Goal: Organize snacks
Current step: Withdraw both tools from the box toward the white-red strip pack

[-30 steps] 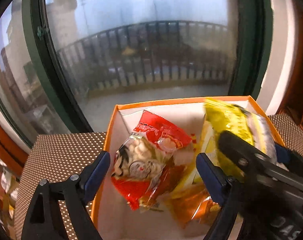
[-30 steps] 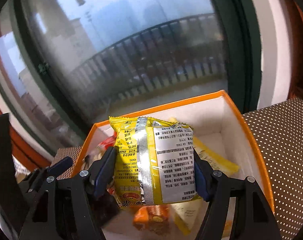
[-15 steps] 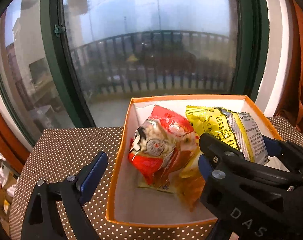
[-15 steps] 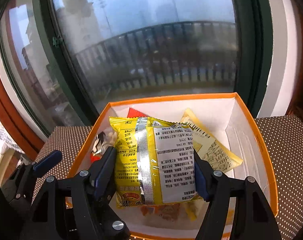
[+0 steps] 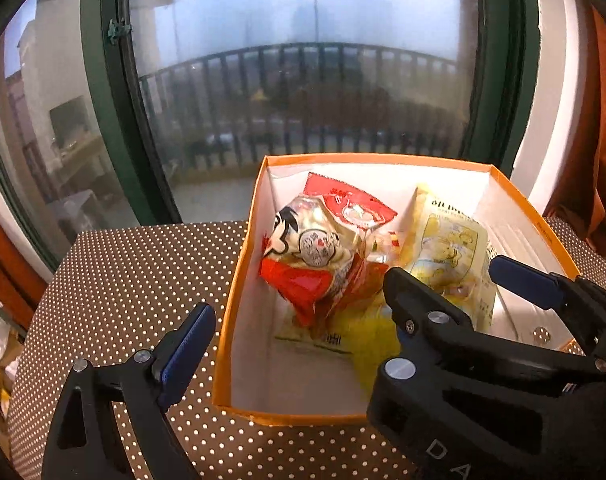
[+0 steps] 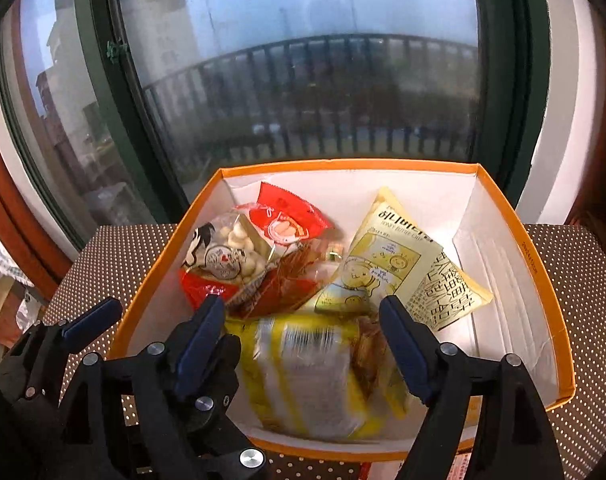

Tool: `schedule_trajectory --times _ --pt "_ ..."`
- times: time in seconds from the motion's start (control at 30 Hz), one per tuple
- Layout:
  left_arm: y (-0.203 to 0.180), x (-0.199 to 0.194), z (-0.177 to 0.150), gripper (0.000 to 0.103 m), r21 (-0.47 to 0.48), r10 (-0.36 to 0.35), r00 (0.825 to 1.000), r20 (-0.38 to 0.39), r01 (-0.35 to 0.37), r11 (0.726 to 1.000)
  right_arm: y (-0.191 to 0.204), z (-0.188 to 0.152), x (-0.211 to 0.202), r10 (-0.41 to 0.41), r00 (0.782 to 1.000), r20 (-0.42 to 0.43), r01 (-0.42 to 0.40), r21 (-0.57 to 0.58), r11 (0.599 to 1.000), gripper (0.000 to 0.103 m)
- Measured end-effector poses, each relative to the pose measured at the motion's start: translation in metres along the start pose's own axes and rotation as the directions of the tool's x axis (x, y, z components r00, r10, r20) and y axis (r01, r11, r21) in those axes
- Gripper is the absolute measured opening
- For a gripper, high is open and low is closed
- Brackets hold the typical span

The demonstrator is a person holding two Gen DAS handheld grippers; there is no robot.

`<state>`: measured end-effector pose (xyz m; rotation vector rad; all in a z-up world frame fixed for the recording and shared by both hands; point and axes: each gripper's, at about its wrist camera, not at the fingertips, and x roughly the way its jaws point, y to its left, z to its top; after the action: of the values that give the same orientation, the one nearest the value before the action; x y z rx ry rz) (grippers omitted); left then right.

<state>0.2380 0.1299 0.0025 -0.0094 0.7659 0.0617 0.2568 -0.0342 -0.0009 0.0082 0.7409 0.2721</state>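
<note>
Right tongs [image 6: 303, 320] have just been opening; the blurred yellow packet [image 6: 307, 376], lower centre, is judged released into the orange box [image 6: 543, 280] on the desk [image 6: 583, 300]. Left tongs [image 5: 303, 320] are held wide, empty, straddling the box's left wall, presumably kept clear of the drop.

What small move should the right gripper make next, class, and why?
Probably lift the right gripper up and back out of the orange box. Its jaws have just been opening, and the yellow packet looks blurred, dropping free between them among the other snacks.
</note>
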Motion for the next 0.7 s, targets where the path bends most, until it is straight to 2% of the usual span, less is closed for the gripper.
schedule_trajectory --times 0.23,0.47,0.7 --pt "-0.001 -0.014 -0.012 0.093 -0.002 -0.023 0.999 0.028 0.024 1.000 0.003 -0.009 -0.012 -0.003 1.000 0.010 0.004 -0.016 1.000 0.086" --pt "-0.005 -0.033 -0.023 0.093 -0.013 -0.035 0.995 0.088 0.036 0.999 0.005 -0.018 -0.031 -0.043 0.997 0.070 0.045 -0.034 0.998 0.092" --pt "-0.017 -0.065 -0.034 0.093 -0.021 -0.053 0.986 0.155 0.057 0.998 0.000 -0.029 -0.064 -0.057 0.989 0.134 0.066 -0.059 0.996 0.092"
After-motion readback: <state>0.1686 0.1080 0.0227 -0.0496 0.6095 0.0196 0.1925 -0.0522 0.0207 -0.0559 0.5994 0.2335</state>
